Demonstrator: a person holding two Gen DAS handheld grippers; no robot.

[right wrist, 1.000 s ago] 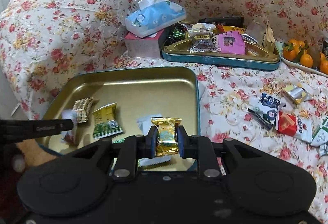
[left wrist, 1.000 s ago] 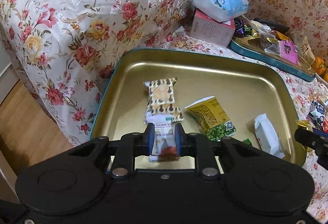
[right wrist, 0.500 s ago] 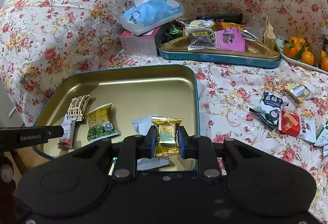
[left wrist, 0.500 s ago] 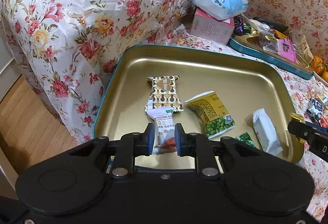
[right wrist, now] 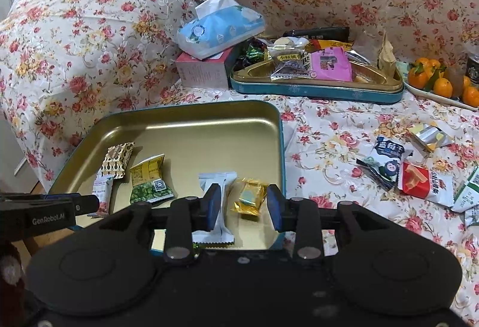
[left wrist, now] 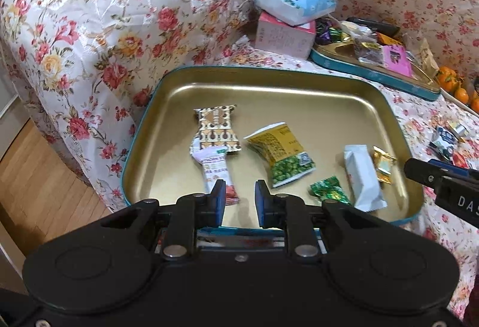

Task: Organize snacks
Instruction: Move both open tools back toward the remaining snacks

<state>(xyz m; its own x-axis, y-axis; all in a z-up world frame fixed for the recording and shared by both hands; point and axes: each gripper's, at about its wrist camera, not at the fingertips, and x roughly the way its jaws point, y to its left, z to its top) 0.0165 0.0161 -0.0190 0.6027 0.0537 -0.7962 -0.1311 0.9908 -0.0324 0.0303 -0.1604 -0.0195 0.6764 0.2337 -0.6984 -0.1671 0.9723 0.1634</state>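
A gold tray with a teal rim (left wrist: 269,71) (right wrist: 191,107) lies on the floral cloth. In it lie a brown patterned wafer pack (left wrist: 217,129), a white and red snack bar (left wrist: 214,170), a yellow-green pea packet (left wrist: 281,153), a green candy (left wrist: 327,191), a white packet (left wrist: 360,177) and a gold candy (left wrist: 384,164) (right wrist: 250,199). My left gripper (left wrist: 240,198) hangs over the tray's near edge, jaws narrowly apart and empty, with the bar's red end lying just ahead of it. My right gripper (right wrist: 244,204) has its jaws opening; the gold candy lies loose between them, clear of the pads.
Behind stand a pink box (right wrist: 206,71) with a blue tissue pack (right wrist: 220,24) on top, and a second teal tin (right wrist: 317,84) full of snacks. Loose snack packets (right wrist: 425,182) lie on the cloth to the right, oranges (right wrist: 440,81) farther back. Wooden floor (left wrist: 39,186) lies left.
My left gripper has drawn back off the white and red bar, which stays in the tray. My right jaws have spread and let the gold candy go beside the white packet.
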